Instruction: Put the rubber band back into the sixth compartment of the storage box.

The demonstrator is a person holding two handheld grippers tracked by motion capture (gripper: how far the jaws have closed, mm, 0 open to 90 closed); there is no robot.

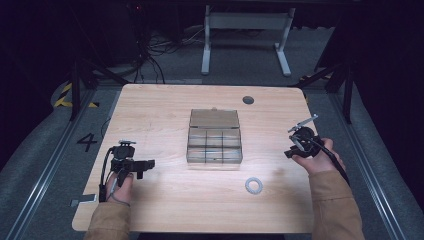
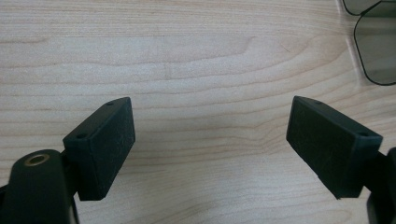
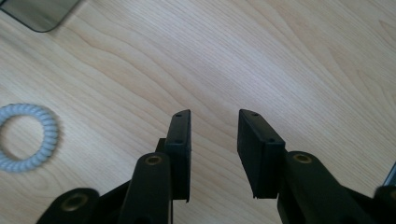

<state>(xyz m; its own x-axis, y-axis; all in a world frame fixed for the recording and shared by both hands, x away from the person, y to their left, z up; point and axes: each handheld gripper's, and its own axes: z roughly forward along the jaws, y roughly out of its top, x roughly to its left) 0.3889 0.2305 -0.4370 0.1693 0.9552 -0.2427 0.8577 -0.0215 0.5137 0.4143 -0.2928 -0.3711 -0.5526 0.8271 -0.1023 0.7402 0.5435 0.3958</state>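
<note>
On the floor left of the bench point(image 1: 165, 200), a black "4" point(image 1: 87, 142) is marked beside the rail, the one piece of writing you can read, with yellow-and-black hazard tape point(image 1: 64, 96) farther back. Your left gripper point(image 1: 145, 164) sits near the bench's left edge, pointing toward the middle; in the left gripper view its jaws stand wide apart over bare wood with nothing between them. At the middle of the bench is a clear plastic compartment box point(image 1: 214, 142), its lid raised behind it, and no label on it can be made out. Nearer to you and to the right of the box lies a white coiled hair tie point(image 1: 254, 185), flat on the wood, well apart from both grippers. In the right gripper view it lies off to the left of the jaws. Your right gripper point(image 1: 300, 136) is held near the right edge, its jaws partly open and holding nothing.
</note>
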